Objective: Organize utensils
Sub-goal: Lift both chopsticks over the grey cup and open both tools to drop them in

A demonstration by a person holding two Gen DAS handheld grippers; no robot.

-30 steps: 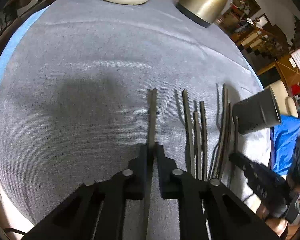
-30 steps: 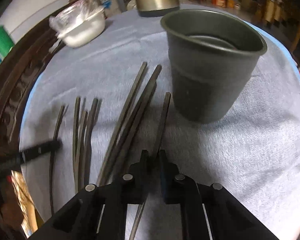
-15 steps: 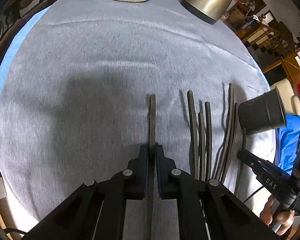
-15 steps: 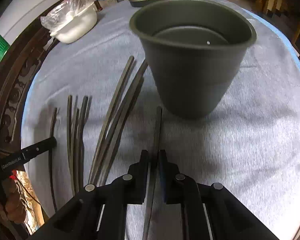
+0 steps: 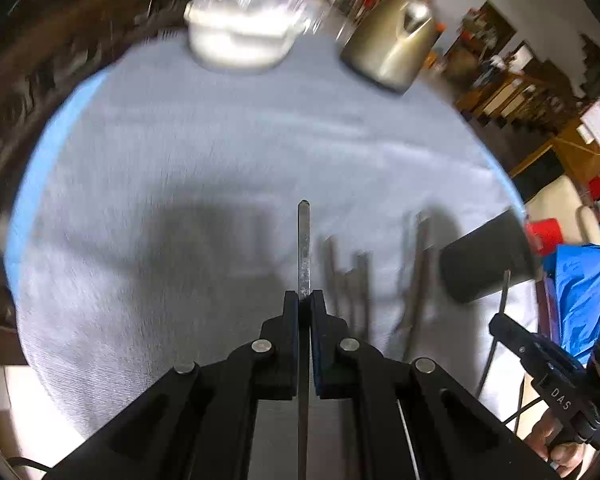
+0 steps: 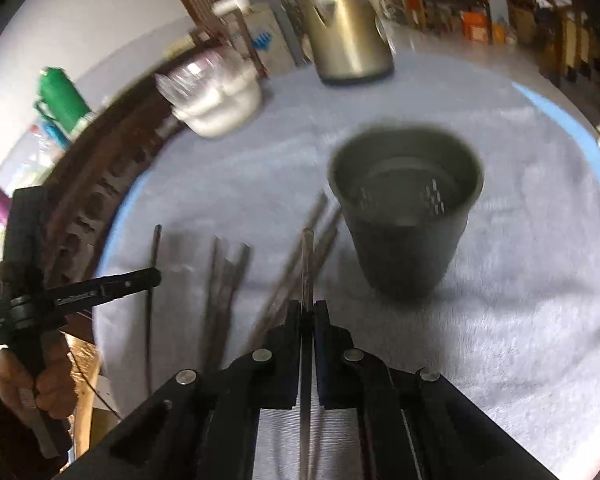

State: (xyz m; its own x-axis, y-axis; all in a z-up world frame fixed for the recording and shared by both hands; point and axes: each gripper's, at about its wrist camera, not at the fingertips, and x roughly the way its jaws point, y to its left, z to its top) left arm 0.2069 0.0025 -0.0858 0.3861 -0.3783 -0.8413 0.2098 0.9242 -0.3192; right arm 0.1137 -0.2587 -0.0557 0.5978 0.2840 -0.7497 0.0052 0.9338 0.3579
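My left gripper (image 5: pixel 304 300) is shut on a dark flat utensil (image 5: pixel 303 248) whose handle points up and away, lifted off the grey cloth (image 5: pixel 180 160). My right gripper (image 6: pixel 308 308) is shut on another dark slim utensil (image 6: pixel 307 264), held above the cloth just left of the dark cup (image 6: pixel 408 232). The cup (image 5: pixel 484 260) stands upright with nothing visible inside. Several more dark utensils (image 6: pixel 224 280) lie side by side on the cloth between the two grippers, blurred in the left wrist view (image 5: pixel 352 280). Each wrist view catches the other gripper at its side edge.
A brass-coloured kettle (image 6: pixel 348 32) and a white bowl (image 6: pixel 216 100) covered in plastic wrap stand at the far side of the table. A carved dark wooden rim (image 6: pixel 100 200) borders the cloth. A green bottle (image 6: pixel 60 96) stands beyond it. A blue fabric (image 5: pixel 580 292) lies off the right edge.
Both grippers have risen with their utensils, which now hang clear of the cloth. Both views have tilted upward, showing more of the room. The jaws stay closed.
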